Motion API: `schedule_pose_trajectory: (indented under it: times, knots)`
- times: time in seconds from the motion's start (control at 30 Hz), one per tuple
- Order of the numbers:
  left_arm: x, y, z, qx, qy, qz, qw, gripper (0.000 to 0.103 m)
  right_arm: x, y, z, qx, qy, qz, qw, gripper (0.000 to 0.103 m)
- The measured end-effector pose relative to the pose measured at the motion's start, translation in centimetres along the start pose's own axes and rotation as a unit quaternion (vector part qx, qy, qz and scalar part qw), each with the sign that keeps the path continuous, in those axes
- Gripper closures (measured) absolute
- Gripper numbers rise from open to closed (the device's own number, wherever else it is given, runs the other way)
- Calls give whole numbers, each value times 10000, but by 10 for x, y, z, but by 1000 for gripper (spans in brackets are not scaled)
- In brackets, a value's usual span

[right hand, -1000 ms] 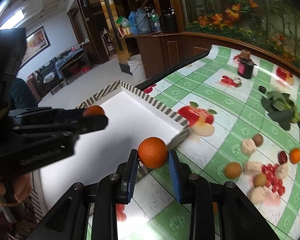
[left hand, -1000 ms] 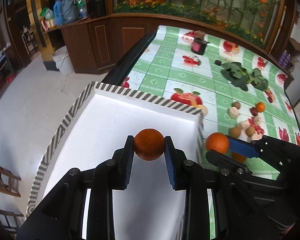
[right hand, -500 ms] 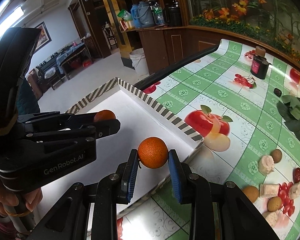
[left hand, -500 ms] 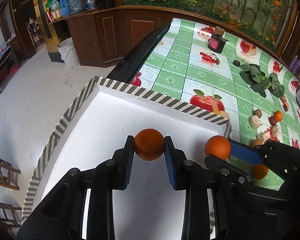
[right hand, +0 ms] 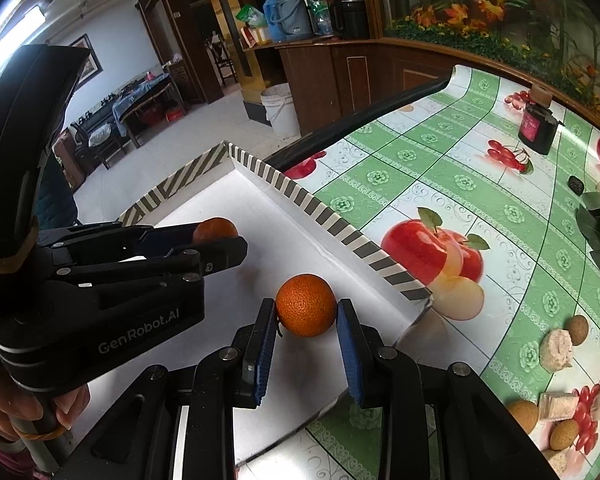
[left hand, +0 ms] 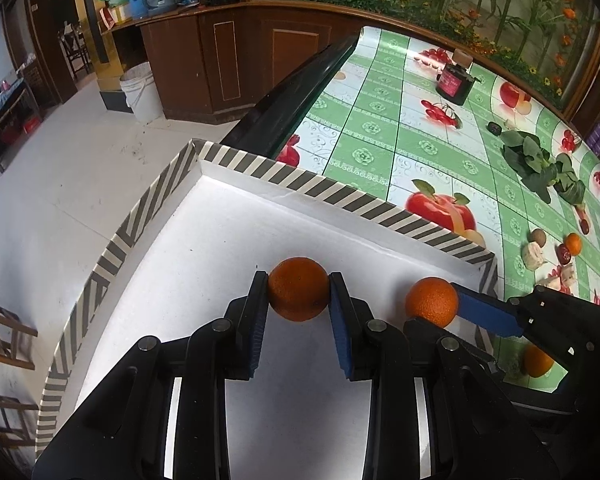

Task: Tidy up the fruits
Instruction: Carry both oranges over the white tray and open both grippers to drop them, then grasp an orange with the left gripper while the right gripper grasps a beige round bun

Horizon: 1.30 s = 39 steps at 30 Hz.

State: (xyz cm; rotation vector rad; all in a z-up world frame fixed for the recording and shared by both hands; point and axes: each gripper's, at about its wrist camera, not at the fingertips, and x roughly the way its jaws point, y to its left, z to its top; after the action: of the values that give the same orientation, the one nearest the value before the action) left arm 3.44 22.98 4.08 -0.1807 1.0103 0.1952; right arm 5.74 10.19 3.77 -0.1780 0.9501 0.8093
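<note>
Left gripper is clamped on a dark orange above the white tray. At 3 o'clock, the right gripper pinches a brighter orange over the tray's right end. Beyond, at 1 o'clock, small fruits lie on the green tablecloth.

Inside the white tray the floor is bare ahead of both tools, with passage toward the far corner. Its striped rim walls the far and left sides. The left tool and right tool, each filled by an orange, sit near each other, narrowing the gap between them.
</note>
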Motion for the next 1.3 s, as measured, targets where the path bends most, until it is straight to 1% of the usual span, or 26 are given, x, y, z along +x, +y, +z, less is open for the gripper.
schedule_pose_trajectory:
  times: [0.2, 0.33, 0.43, 0.5, 0.63, 0.73, 0.87, 0.9, 0.93, 0.97, 1.0, 1.07, 1.17, 1.3]
  knots:
    - [7, 1, 0, -2, 84, 26, 10000, 74, 8, 0, 4, -76, 58, -130, 9999, 73]
    - [11, 4, 0, -90, 141, 90, 9998, 74, 10, 2, 7, -215, 62, -273, 9994, 73]
    - [13, 6, 0, -137, 159, 67, 9998, 74, 18, 2, 8, -314, 284, -354, 9985, 73]
    - [13, 6, 0, -149, 163, 15, 9998, 74, 17, 2, 7, -347, 232, -370, 9984, 73]
    - [12, 9, 0, -244, 192, -110, 9995, 74, 14, -2, 7, -225, 229, -238, 9992, 70]
    - [8, 12, -1, -330, 193, -179, 9991, 74, 4, -1, 5, -207, 144, -183, 9995, 65]
    - [-1, 13, -6, -365, 104, -248, 9990, 74, -15, 0, -1, -106, -33, -152, 9998, 65]
    - [-4, 13, -8, -371, 72, -285, 9989, 71, -23, -2, -4, -36, -117, -104, 9999, 65]
    - [-7, 13, -9, -389, 32, -333, 9987, 63, -27, -4, -4, 10, -167, -69, 9998, 65]
    - [-11, 13, -10, -424, -25, -407, 9983, 58, -33, -5, -6, 81, -224, -27, 9997, 65]
    - [-16, 13, -11, -447, -81, -476, 9978, 49, -40, -7, -9, 158, -286, 8, 9995, 65]
    - [-25, 13, -14, -453, -204, -566, 9972, 48, -53, -10, -15, 214, -403, 2, 9990, 65]
    - [-41, 9, -19, -406, -366, -565, 9969, 48, -70, -14, -27, 213, -522, -111, 9983, 65]
    - [-64, -4, -32, -272, -576, -628, 9960, 48, -98, -34, -55, 405, -674, -352, 9963, 65]
